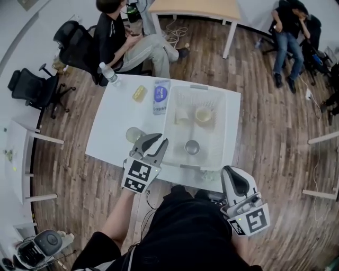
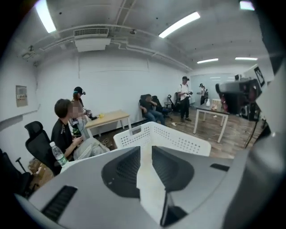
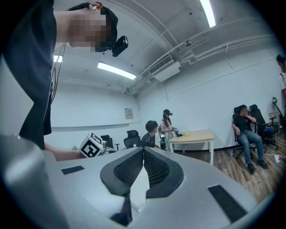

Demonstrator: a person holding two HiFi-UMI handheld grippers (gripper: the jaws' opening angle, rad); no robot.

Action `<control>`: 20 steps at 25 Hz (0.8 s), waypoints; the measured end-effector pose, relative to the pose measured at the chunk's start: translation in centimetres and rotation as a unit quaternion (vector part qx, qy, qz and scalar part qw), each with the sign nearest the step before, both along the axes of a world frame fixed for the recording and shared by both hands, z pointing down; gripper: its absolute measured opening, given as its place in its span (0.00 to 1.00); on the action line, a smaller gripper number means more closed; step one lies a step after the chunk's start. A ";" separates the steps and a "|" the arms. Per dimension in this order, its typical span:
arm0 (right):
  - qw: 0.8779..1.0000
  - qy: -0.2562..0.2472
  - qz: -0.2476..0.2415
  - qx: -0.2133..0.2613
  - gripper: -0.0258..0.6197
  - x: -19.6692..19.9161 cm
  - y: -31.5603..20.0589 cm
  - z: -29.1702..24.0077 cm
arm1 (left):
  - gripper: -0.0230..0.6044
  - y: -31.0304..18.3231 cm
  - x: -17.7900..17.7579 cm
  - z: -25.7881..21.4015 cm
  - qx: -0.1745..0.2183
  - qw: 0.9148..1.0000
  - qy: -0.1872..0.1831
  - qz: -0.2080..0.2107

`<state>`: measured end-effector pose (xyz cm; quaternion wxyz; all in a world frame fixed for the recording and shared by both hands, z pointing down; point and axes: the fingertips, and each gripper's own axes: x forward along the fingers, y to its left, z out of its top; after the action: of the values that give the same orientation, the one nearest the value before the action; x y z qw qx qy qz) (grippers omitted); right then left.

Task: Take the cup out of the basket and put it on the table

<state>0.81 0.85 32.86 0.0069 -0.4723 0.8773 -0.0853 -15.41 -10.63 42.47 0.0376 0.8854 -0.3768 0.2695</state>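
Observation:
A white perforated basket (image 1: 233, 127) stands on the right half of the white table (image 1: 114, 114). Inside it are a pale cup (image 1: 181, 115), a yellowish cup (image 1: 203, 115) and a metal cup (image 1: 192, 147). A clear yellowish cup (image 1: 134, 134) stands upright on the table left of the basket. My left gripper (image 1: 158, 141) hovers between that cup and the basket's near left corner, jaws slightly apart and empty. In the left gripper view the gripper (image 2: 145, 150) points over the basket (image 2: 178, 138). My right gripper (image 1: 229, 170) is by my body at the table's near edge; its jaws (image 3: 143, 151) are shut and empty.
A water bottle (image 1: 108, 73), a small yellow item (image 1: 139, 92) and a blue packet (image 1: 160, 95) lie at the table's far edge. A person sits close behind it (image 1: 132, 42). Office chairs (image 1: 32, 87) stand left; another table (image 1: 196, 8) is beyond.

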 end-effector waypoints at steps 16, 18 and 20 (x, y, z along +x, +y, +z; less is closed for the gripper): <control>1.000 0.001 0.010 -0.002 0.08 2.7 1.5 1.0 | 0.06 9.0 14.2 -4.9 -0.018 0.977 0.189 0.099; 1.000 0.002 0.012 -0.003 0.08 2.9 1.5 1.0 | 0.05 9.2 14.4 -5.0 -0.015 0.976 0.192 0.101; 1.000 0.003 0.013 -0.003 0.08 3.0 1.5 1.0 | 0.05 9.2 14.5 -4.9 -0.014 0.977 0.188 0.103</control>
<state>3.78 2.40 33.91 0.0037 -0.4840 0.8707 -0.0868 -0.95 -1.42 37.54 0.0926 0.9537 -0.2659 0.1057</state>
